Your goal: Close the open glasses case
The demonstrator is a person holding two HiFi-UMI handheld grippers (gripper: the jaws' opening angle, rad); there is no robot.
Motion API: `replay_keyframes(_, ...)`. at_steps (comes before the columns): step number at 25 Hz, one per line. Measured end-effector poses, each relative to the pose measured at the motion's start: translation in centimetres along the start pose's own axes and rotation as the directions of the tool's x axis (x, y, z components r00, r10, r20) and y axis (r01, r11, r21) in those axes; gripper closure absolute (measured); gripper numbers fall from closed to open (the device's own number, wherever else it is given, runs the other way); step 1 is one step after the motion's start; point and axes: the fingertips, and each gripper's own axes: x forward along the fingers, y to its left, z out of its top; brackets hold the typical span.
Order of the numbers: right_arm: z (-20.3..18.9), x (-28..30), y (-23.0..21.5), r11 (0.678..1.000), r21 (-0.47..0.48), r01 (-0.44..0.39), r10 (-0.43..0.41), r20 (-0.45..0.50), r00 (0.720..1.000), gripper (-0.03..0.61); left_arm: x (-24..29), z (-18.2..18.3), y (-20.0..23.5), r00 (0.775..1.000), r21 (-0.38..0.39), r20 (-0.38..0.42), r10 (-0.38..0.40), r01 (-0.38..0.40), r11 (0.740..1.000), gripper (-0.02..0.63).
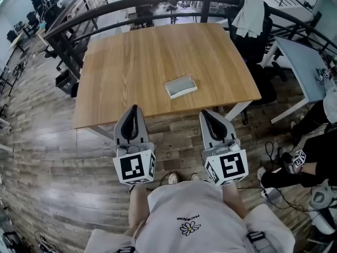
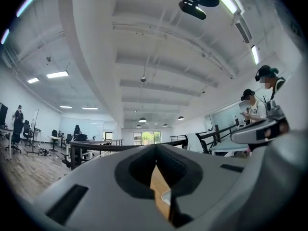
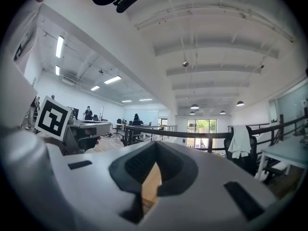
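Observation:
A grey-green glasses case [image 1: 180,86] with a pale rim lies on the wooden table [image 1: 131,62], right of its middle and toward the near edge. Both grippers hang level in front of the table's near edge, short of the case. My left gripper [image 1: 133,109] has its jaws together with nothing between them; in its own view the tips [image 2: 155,147] meet and only table wood shows in the slot behind them. My right gripper [image 1: 206,113] is also shut and holds nothing, with its tips [image 3: 155,143] touching.
A black railing [image 1: 158,1] curves behind the table. An office chair draped with a white cloth [image 1: 251,15] stands at the back right, beside a pale second table [image 1: 300,62]. A seated person [image 1: 316,157] is at the right. A black bin [image 1: 66,80] sits at the left.

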Motion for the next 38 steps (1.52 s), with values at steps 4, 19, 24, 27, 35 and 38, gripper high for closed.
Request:
replay_keyframes(4,-0.4,0.0,0.9,1.0,-0.006,0.022,-0.023,-0.008,1.0,0.571,0.0,-0.8,0.9,1.0,-0.004,-0.001,-0.024,0.024,1.0,0.597)
replay_keyframes(19,-3.1,2.6,1.8,1.0,0.006,0.015,-0.014,-0.069,0.997,0.571,1.7,-2.9,2.7,0.999,-0.05,-0.006,-0.045,0.044,0.998,0.597)
replay_keyframes(24,-6.3,7.1,-0.7,0.999,0.037,0.001,0.003,-0.11,0.994,0.571,5.0,-4.2,2.5,0.998,-0.028,-0.036,-0.047,0.046,0.999,0.597)
replay_keyframes(27,-6.3,10.1,-2.4,0.998,0.051,-0.025,0.029,-0.095,0.995,0.571,8.4,-4.5,3.2,0.999,-0.024,-0.035,-0.018,0.017,1.0,0.597)
replay_keyframes(35,-5.7,18.8,-7.5,0.995,0.047,-0.088,0.092,-0.092,0.991,0.571,16.3,-4.4,4.9,0.997,-0.01,-0.022,0.068,-0.068,0.998,0.597)
replay_keyframes(38,-6.7,21.5,-9.9,0.996,0.057,-0.071,0.076,-0.098,0.992,0.569,19.0,-4.7,5.4,0.994,-0.018,0.001,0.11,-0.11,0.994,0.597)
